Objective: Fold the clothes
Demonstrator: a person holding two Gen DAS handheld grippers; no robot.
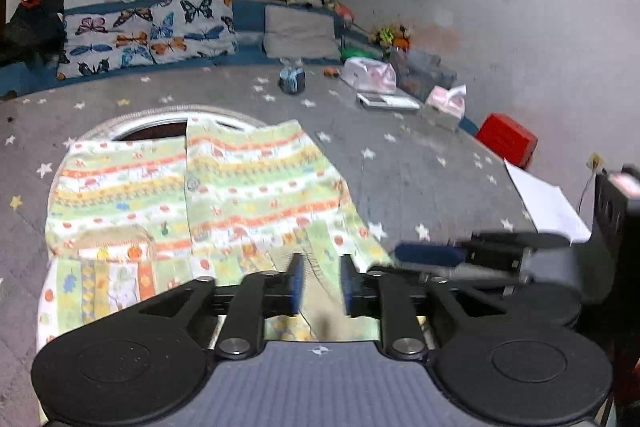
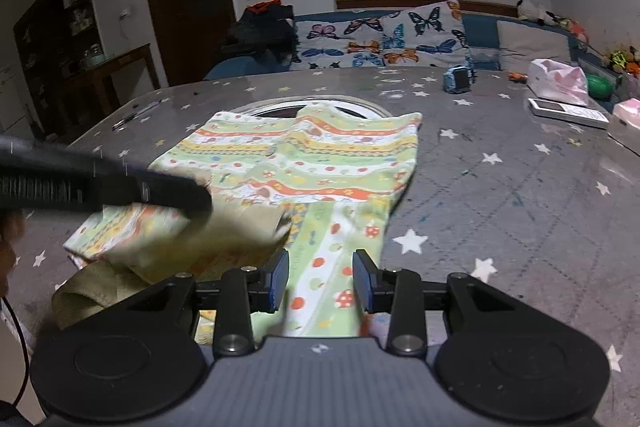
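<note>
The left gripper [image 1: 320, 285] and right gripper [image 2: 320, 281] each stand a little open over the near hem of the stripy top [image 1: 208, 195], maybe to pinch it, though blur hides any touch. It lies flat on the starry table [image 2: 500, 187]. Farther off, a small scale [image 2: 568, 113] and butterfly pillows [image 2: 384, 39] sit clear of it.

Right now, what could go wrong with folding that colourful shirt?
1. The left gripper and right gripper both have their fingers apart over the shirt, so a pinch may catch only one layer and let the fold slip.
2. The shirt's far edge lies over a round white ring in the table; pulling might snag it there.
3. The two grippers are close together, so they could bump.
</note>
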